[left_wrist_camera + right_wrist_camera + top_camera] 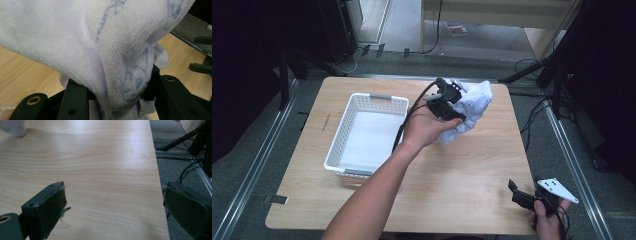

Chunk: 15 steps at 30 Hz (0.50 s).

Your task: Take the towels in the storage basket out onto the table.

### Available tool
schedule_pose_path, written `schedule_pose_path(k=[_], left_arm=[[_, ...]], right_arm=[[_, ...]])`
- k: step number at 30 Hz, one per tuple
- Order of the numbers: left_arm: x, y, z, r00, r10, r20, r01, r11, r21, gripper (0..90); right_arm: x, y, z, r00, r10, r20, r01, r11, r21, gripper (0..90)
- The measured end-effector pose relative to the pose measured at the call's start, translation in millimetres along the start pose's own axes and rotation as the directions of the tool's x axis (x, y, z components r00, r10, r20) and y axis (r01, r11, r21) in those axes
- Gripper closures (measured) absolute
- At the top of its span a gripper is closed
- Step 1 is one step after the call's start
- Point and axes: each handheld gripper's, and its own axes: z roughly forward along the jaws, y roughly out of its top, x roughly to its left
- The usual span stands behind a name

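Note:
A white towel (pixel 473 106) with faint blue print is bunched at the back right of the wooden table (pixel 452 165). My left gripper (pixel 451 102) is shut on the towel, which hangs lifted off the table. In the left gripper view the towel (pixel 105 50) bulges between the black jaws, which pinch a thick fold. My right gripper (pixel 518 191) rests low at the table's front right corner, open with nothing between its padded jaws. In the right gripper view the gripper (pixel 115 210) looks along bare table with its jaws wide apart.
A white slotted basket (pixel 343 131) with nothing in it stands on the left half of the table. Cables and black stand legs (pixel 537 67) lie on the grey floor beyond the right edge. A corner of the towel (pixel 13 128) shows far off.

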Motion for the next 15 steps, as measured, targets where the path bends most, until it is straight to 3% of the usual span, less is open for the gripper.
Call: schedule_pose_path(k=[5, 13, 15], left_arm=[[-2.7, -15.8, 36.0, 1.0, -0.007, 0.001, 0.007, 0.9989, 0.046, 59.9], [-7.8, -42.3, 75.1, 0.9983, -0.03, 0.049, 0.026, 0.9967, 0.077, 58.5], [-11.0, -47.2, 82.7, 0.9991, -0.02, 0.037, 0.017, 0.9961, 0.087, 57.6]], right_arm=[[-0.4, -0.1, -0.2, 1.0, -0.001, -0.003, 0.001, 1.0, -0.001, 4.6], [0.0, -0.1, -0.2, 1.0, -0.001, -0.002, 0.001, 1.0, -0.003, 4.7], [0.1, -0.1, -0.1, 1.0, -0.002, -0.001, 0.002, 1.0, -0.002, 4.8]])
